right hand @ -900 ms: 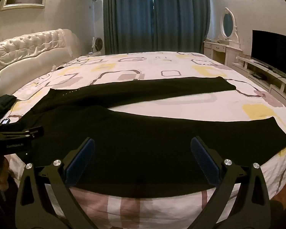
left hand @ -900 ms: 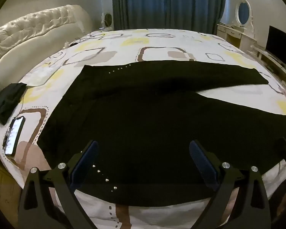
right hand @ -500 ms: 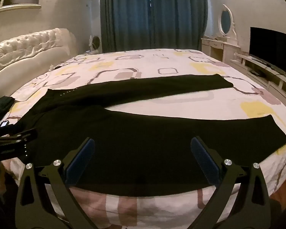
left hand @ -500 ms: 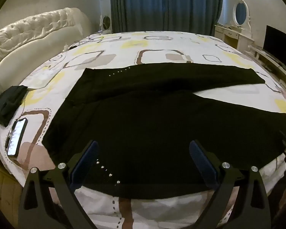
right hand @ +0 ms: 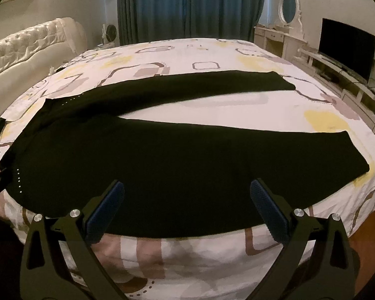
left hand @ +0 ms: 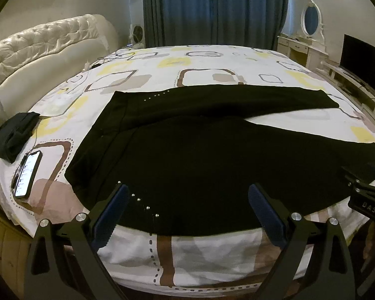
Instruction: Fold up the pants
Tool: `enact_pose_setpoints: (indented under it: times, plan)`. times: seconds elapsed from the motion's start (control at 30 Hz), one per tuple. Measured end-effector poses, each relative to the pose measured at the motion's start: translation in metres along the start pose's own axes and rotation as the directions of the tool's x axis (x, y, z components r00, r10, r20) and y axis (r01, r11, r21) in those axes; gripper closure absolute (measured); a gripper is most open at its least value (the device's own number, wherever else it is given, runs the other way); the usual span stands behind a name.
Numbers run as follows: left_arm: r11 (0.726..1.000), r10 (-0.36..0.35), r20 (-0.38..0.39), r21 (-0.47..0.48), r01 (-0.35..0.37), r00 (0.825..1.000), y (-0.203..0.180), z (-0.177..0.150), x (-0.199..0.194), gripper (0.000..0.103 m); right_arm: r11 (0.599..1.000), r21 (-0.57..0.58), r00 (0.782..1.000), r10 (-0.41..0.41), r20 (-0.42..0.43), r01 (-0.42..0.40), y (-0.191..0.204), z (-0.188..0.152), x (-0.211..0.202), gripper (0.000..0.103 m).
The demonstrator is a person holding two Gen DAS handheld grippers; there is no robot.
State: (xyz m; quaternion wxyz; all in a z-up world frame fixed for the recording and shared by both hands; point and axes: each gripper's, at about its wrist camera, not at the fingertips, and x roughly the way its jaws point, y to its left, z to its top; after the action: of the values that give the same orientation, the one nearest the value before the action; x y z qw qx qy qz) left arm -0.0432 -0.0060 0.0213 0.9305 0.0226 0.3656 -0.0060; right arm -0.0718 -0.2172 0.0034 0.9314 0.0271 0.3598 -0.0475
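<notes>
Black pants point(left hand: 207, 155) lie flat on the patterned bed, waist to the left, legs spread apart to the right; they also show in the right wrist view point(right hand: 142, 160). A row of small studs marks the near waist corner. My left gripper point(left hand: 187, 195) is open and empty, hovering at the bed's near edge by the waist. My right gripper point(right hand: 187, 192) is open and empty, at the near edge over the near leg. The right gripper's side shows at the right of the left wrist view point(left hand: 365, 195).
A phone point(left hand: 27, 172) with a lit screen and a dark bundle of cloth point(left hand: 12, 135) lie on the bed's left side. A tufted headboard point(left hand: 37, 45) stands left. A dresser with mirror point(right hand: 280, 37) and a TV point(right hand: 347, 47) stand right.
Both grippers have drawn back and up from the pants, so the bed's near edge shows below them. Both stay open. The pants have not moved.
</notes>
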Motion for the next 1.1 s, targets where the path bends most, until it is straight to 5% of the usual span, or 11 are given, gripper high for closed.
enact_pose_setpoints:
  times: [1.1]
  plan:
    - [1.000, 0.003, -0.033, -0.014, -0.003, 0.999, 0.014, -0.005, 0.004, 0.007, 0.999, -0.042, 1.000, 0.002, -0.004, -0.003, 0.009, 0.000, -0.013, 0.002]
